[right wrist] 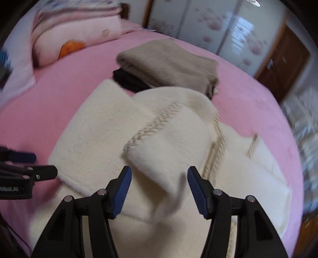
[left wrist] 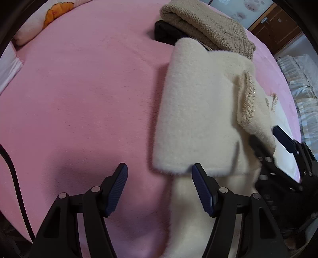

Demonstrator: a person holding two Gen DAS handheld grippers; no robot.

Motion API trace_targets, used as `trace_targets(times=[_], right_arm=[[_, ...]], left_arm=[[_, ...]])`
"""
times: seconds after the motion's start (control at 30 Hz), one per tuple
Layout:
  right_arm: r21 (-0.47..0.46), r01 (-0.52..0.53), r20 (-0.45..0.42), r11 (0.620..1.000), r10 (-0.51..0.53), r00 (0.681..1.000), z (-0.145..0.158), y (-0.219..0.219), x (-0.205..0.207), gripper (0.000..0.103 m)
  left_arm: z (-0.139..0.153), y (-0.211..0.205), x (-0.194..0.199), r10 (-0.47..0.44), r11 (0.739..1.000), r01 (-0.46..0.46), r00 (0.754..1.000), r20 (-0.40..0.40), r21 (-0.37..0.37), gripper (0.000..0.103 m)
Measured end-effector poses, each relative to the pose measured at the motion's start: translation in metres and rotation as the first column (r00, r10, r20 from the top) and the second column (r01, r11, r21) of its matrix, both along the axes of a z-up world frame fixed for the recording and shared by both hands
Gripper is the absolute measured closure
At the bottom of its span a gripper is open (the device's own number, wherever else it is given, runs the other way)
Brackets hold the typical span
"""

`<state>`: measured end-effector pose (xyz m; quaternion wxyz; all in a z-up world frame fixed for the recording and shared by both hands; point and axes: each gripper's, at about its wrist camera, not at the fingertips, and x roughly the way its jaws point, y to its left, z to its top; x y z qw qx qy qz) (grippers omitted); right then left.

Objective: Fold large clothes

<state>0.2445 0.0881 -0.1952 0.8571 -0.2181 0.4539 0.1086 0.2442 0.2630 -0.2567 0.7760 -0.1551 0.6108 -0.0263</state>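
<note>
A fluffy cream garment (left wrist: pixel 190 119) with braided beige trim lies on the pink bed, its sides folded over the middle; it also shows in the right wrist view (right wrist: pixel 103 139). My left gripper (left wrist: pixel 160 174) is open and empty, low over the bed at the garment's near left edge. My right gripper (right wrist: pixel 159 178) is open and empty just above a folded sleeve flap (right wrist: pixel 169 146). In the left wrist view the right gripper (left wrist: pixel 266 137) sits at the garment's right side, a flap of cloth between its open fingers. The left gripper shows at the left edge of the right wrist view (right wrist: pixel 31 163).
A folded beige knit (left wrist: pixel 206 25) lies on a folded black garment (left wrist: pixel 167 33) at the far side of the bed. A pillow with an orange print (left wrist: pixel 39 17) is at the far left. A wardrobe (right wrist: pixel 218 25) and wooden door (right wrist: pixel 284 65) stand beyond. A striped quilt (left wrist: pixel 300 85) is on the right.
</note>
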Motion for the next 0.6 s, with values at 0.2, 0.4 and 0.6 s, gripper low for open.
trace_targets(times=[0.2, 0.4, 0.6], right_arm=[[-0.12, 0.006, 0.03, 0.993, -0.003, 1.0, -0.012, 0.003, 0.025, 0.069], [0.269, 0.166, 0.045, 0.949, -0.184, 0.982, 0.068, -0.066, 0.045, 0.095], [0.52, 0.364, -0.034, 0.773, -0.407, 0.913, 0.095, -0.183, 0.015, 0.095]], left_arm=[[-0.008, -0.008, 0.007, -0.023, 1.0, 0.023, 1.0, -0.001, -0.021, 0.038], [0.0, -0.016, 0.013, -0.05, 0.999, 0.05, 0.998, 0.036, 0.003, 0.038], [0.01, -0.037, 0.011, -0.093, 0.996, 0.094, 0.991, 0.096, -0.006, 0.038]])
